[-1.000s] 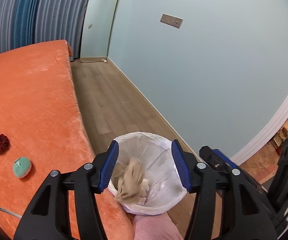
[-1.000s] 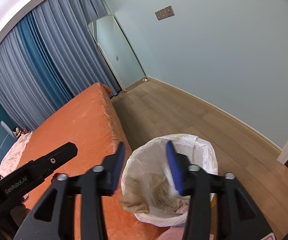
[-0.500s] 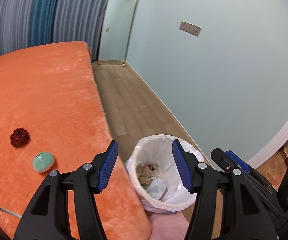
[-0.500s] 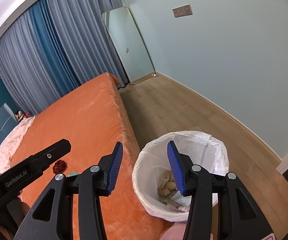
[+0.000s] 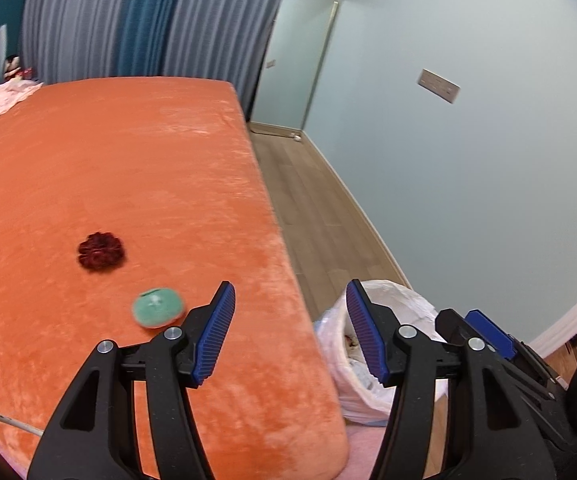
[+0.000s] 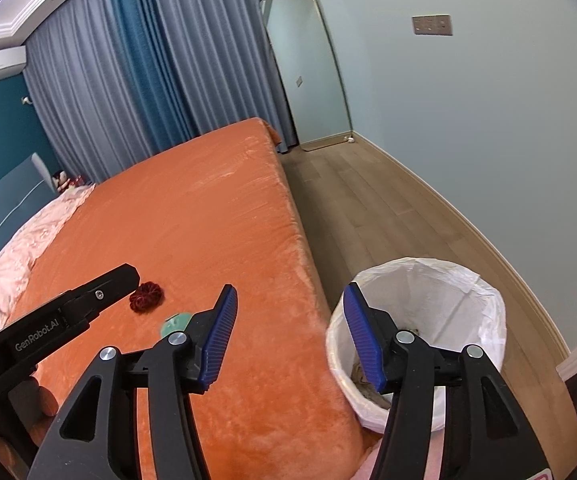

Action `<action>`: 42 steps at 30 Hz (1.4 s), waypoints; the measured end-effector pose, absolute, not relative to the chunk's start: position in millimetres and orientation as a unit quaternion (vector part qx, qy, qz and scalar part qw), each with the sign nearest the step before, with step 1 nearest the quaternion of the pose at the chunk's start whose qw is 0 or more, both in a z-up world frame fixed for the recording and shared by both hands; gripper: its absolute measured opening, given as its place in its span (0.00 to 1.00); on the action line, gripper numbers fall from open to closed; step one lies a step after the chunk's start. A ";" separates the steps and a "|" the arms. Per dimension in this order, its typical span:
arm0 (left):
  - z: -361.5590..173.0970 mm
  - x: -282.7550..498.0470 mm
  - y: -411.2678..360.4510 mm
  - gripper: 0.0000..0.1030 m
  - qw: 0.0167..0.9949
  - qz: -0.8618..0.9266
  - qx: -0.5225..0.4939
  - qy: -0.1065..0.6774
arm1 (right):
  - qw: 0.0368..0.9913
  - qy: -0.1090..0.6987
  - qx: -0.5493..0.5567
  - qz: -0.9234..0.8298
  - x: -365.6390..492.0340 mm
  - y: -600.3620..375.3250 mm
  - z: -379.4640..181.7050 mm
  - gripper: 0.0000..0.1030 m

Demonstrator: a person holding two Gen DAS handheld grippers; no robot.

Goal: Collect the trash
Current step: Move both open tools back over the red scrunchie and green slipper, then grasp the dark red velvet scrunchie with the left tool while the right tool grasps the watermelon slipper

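Two trash bits (image 5: pixel 101 251) beyond empty left tongs (image 5: pixel 290 334).

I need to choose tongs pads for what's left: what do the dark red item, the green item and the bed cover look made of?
Dark red item: ruffled fabric, probably; matte, frilled edge. Green item: blurred, smooth and matte; material unclear. Bed cover: plush velvety fabric, with brushed sheen streaks.

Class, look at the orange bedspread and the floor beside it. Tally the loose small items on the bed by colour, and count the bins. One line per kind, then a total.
Dark red item: 1
Green item: 1
Bin with white liner: 1
Total: 3
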State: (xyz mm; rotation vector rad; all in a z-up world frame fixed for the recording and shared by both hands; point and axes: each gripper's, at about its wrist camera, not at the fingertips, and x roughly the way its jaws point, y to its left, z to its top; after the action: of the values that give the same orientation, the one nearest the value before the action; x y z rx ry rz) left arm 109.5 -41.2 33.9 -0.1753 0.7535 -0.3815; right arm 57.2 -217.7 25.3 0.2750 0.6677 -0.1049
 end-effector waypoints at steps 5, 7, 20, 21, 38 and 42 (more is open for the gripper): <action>30.1 110.6 -15.0 0.57 0.913 -0.157 -0.088 0.367 | 0.933 0.338 0.118 -0.029 65.8 -192.1 23.7 0.55; 27.7 110.9 -3.4 0.58 0.915 -0.143 -0.086 0.366 | 0.932 0.344 0.111 -0.020 70.3 -182.2 21.7 0.55; -2.6 123.3 77.1 0.64 0.917 -0.058 -0.094 0.383 | 0.909 0.403 0.092 0.044 102.7 -113.3 -25.5 0.55; -7.7 125.8 86.0 0.64 0.916 -0.049 -0.098 0.387 | 0.907 0.409 0.090 0.048 105.8 -107.3 -31.6 0.55; -94.8 207.9 168.6 0.64 0.883 0.028 -0.119 0.453 | 0.848 0.511 0.100 0.100 200.4 -39.5 -160.2 0.53; -113.9 232.3 172.9 0.64 0.875 0.030 -0.122 0.467 | 0.841 0.519 0.107 0.108 221.4 -35.7 -174.9 0.46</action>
State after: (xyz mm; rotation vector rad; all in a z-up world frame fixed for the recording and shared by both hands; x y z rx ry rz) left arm 232.3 172.9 -113.9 -0.2549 0.9743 0.0619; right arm 221.4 -35.7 -174.9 0.2251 1.0976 0.2281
